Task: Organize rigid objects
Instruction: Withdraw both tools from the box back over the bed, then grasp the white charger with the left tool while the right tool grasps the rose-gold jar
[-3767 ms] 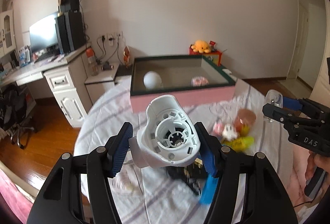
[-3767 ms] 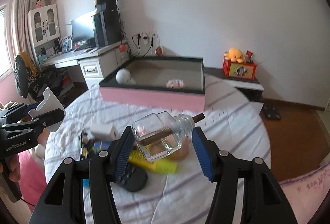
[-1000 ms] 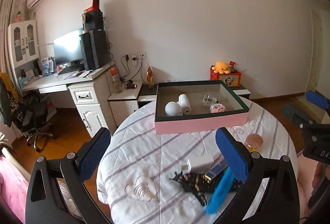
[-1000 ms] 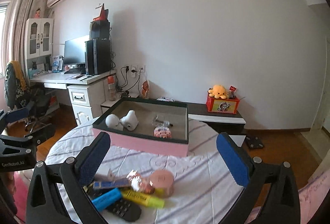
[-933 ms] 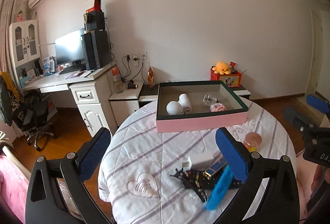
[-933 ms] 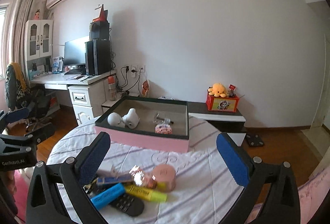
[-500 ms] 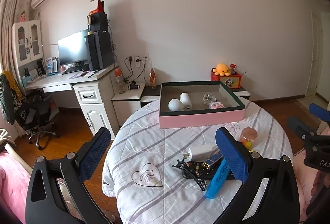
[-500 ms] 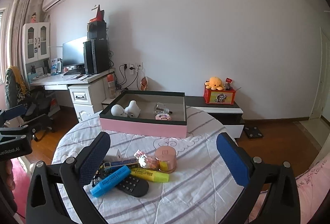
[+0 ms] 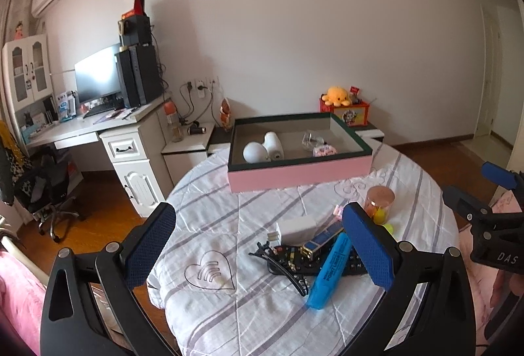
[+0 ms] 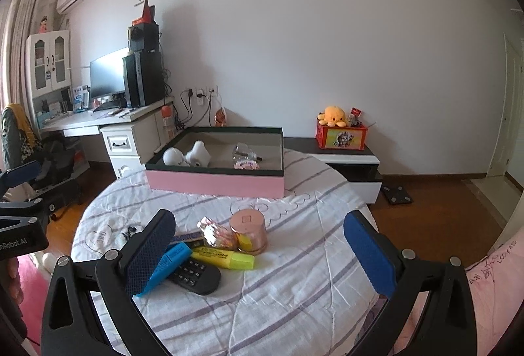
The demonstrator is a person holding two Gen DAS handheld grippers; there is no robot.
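Note:
A pink box with a dark green rim [image 9: 299, 171] stands at the far side of the round table. Inside it lie a white ball [image 9: 255, 152], a white plastic part [image 9: 274, 144], a glass bottle [image 9: 311, 140] and a small pink item [image 9: 324, 150]. Nearer me sit a white charger [image 9: 296, 227], a blue highlighter [image 9: 330, 271], a black remote [image 10: 193, 279], a yellow highlighter [image 10: 222, 257] and a copper-lidded jar [image 10: 248, 231]. My left gripper [image 9: 258, 241] and right gripper [image 10: 260, 248] both hover wide open and empty above this pile.
The striped tablecloth [image 10: 294, 290] drops off at the round table's edge. A white desk [image 9: 98, 126] with a monitor and an office chair [image 9: 46, 185] stand to the left. A low cabinet [image 10: 344, 156] carries a red box and an orange plush. Pink bedding [image 10: 491, 290] lies at the right.
The white plastic part and the glass bottle have left my grippers and now lie in the box. Both grippers have opened wide and drawn back from the box over the last second.

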